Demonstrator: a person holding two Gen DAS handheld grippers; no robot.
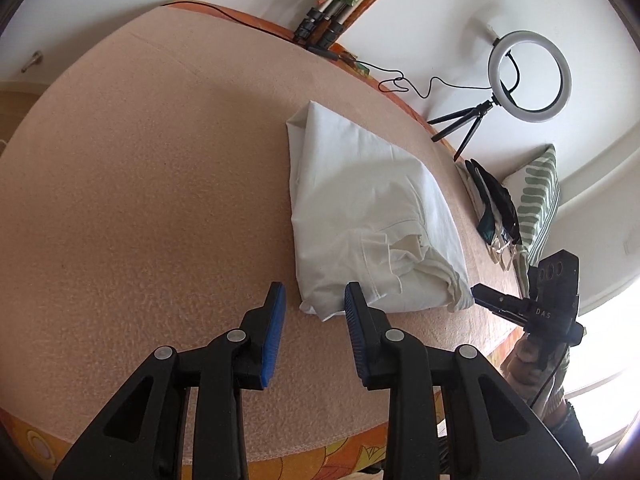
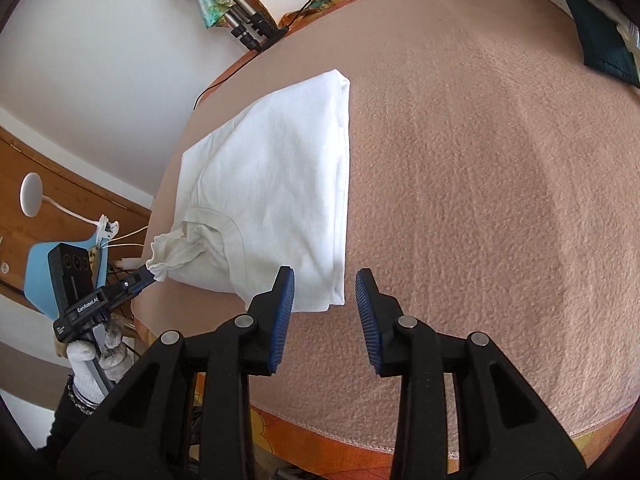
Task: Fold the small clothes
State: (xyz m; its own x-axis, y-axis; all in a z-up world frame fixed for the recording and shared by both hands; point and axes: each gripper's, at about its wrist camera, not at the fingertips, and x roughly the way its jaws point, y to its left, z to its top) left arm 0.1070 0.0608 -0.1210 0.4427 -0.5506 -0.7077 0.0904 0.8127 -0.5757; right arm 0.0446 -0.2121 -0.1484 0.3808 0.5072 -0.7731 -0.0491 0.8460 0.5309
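A white garment (image 1: 372, 216) lies folded into a rough rectangle on the pink blanket (image 1: 160, 200); it also shows in the right wrist view (image 2: 276, 184). My left gripper (image 1: 314, 312) is open, its jaws straddling the garment's near corner just above the blanket. My right gripper (image 2: 325, 296) is open at the garment's other near corner. In the right wrist view the left gripper (image 2: 144, 278) shows at the garment's bunched collar end. In the left wrist view the right gripper (image 1: 480, 294) shows beside the bunched end.
A pile of dark and light clothes (image 1: 494, 204) and a green striped cushion (image 1: 538, 196) lie at the blanket's far right edge. A ring light on a small tripod (image 1: 528, 76) stands behind them. A cable (image 1: 400, 80) runs along the back edge.
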